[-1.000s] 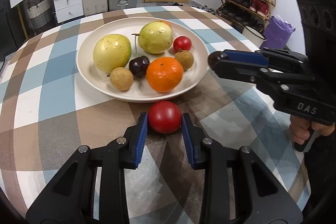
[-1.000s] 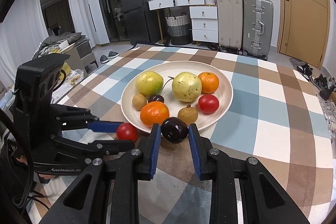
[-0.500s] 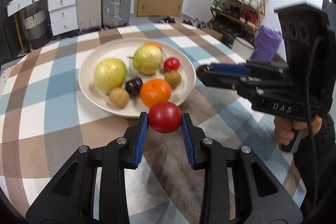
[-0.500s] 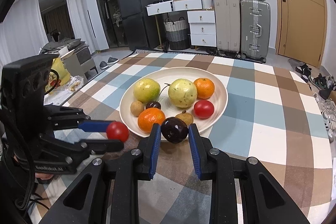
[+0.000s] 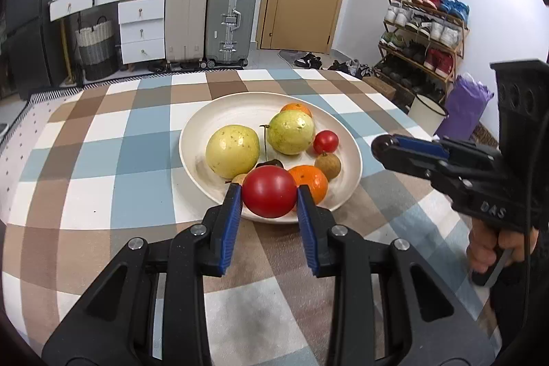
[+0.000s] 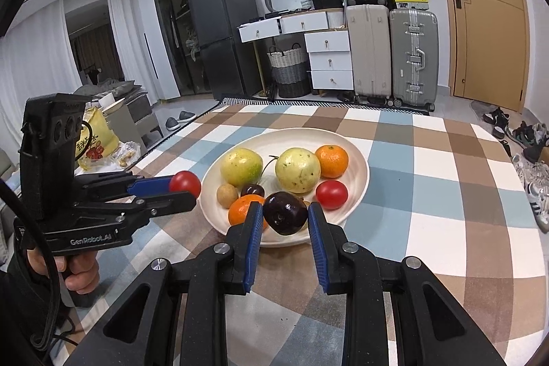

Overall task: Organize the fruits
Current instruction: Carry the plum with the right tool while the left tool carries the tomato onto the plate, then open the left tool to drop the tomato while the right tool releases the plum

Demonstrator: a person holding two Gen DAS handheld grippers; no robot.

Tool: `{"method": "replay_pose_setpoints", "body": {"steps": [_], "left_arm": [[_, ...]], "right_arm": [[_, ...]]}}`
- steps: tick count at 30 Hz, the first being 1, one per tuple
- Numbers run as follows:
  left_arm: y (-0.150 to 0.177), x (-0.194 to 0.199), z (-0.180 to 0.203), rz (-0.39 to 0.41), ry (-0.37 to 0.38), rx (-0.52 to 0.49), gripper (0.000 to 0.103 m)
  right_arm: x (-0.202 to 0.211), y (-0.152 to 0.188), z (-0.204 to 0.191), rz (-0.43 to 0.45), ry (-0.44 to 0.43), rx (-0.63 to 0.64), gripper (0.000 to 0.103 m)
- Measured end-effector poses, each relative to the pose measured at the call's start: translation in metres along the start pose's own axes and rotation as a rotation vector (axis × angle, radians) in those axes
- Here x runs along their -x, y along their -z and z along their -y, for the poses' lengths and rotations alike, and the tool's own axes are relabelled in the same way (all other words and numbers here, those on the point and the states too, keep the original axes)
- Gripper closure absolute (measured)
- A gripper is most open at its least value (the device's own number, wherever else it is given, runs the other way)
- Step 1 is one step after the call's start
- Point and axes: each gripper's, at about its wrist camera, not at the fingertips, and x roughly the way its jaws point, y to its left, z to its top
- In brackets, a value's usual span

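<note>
A cream plate (image 5: 212,119) (image 6: 357,156) on the checked tablecloth holds two yellow-green guavas, two oranges, a small red tomato, brown longans and a dark cherry. My left gripper (image 5: 269,198) is shut on a red tomato (image 5: 270,191) and holds it above the plate's near rim; it also shows in the right wrist view (image 6: 185,182). My right gripper (image 6: 285,215) is shut on a dark purple plum (image 6: 286,213), held above the plate's near edge. In the left wrist view the right gripper (image 5: 381,146) is at the right of the plate.
The table (image 5: 103,194) has a brown, blue and white checked cloth. Suitcases (image 6: 411,54), white drawers and a fridge stand behind it. A shoe rack (image 5: 422,23) and a purple bag are at the right.
Both grippers have risen from the table with their fruit. The left gripper lifted the red tomato off the cloth to plate-rim height. The plate's fruits have not moved.
</note>
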Motion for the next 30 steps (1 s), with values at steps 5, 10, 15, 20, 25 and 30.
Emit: {"method": "replay_pose_setpoints", "body": {"steps": [5, 10, 15, 20, 25, 30], "left_arm": [[-0.01, -0.005, 0.0, 0.011, -0.016, 0.004, 0.074], [-0.021, -0.011, 0.002, 0.026, -0.031, 0.0, 0.074], [-0.031, -0.024, 0.006, 0.031, -0.023, -0.01, 0.074], [-0.038, -0.038, 0.009, 0.035, -0.02, -0.013, 0.073], [-0.039, -0.053, 0.011, 0.038, -0.039, -0.037, 0.074], [-0.04, -0.061, 0.012, 0.04, -0.041, -0.038, 0.073]], "right_arm": [[-0.003, -0.005, -0.003, 0.004, -0.009, -0.005, 0.076], [-0.011, -0.014, 0.002, 0.005, 0.001, -0.025, 0.076], [-0.021, -0.018, 0.007, -0.009, 0.005, -0.042, 0.076], [-0.03, -0.023, 0.01, -0.002, 0.004, -0.066, 0.076], [-0.032, -0.021, 0.013, 0.049, 0.019, -0.103, 0.076], [-0.045, -0.02, 0.013, 0.007, 0.023, -0.098, 0.076]]}}
